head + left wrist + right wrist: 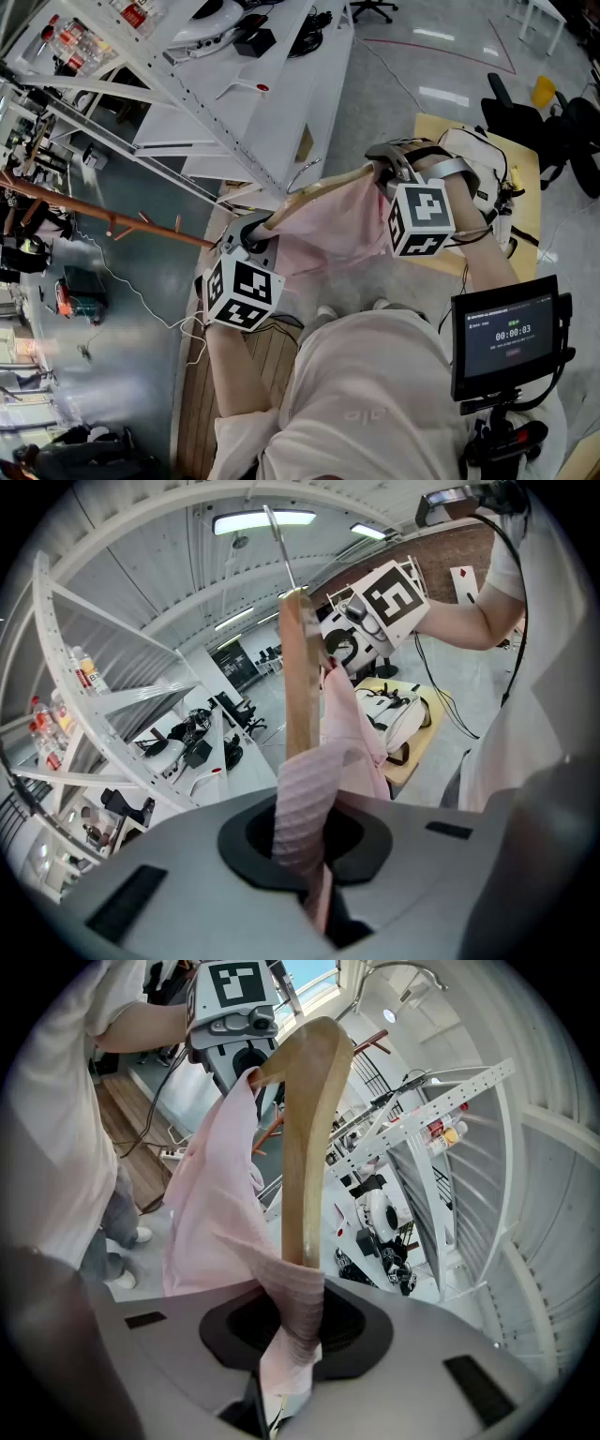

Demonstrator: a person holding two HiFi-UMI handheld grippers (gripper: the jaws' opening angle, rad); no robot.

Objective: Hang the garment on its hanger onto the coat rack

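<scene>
Spanning the gap between the two grippers, a wooden hanger (317, 187) is carried with a pink garment (342, 232) draped over it and hanging below. The left gripper (255, 225) is placed at the hanger's lower end and the right gripper (389, 171) at its upper end.

In the left gripper view, the jaws of the left gripper (307, 860) are seen drawn nearly together on a ribbed fold of the garment (305, 799), which is wrapped over the hanger (300, 682) end. In the right gripper view, the jaws of the right gripper (289, 1340) are likewise closed on ribbed fabric of the garment (298, 1293) at the opposite end of the hanger (305, 1147). Whether the wood itself is pinched under the fabric cannot be told at either end.

The hanger's metal hook (279, 546) is seen standing free. The brown coat rack (103, 211) is located to the left of the left gripper, apart from the hanger.
</scene>
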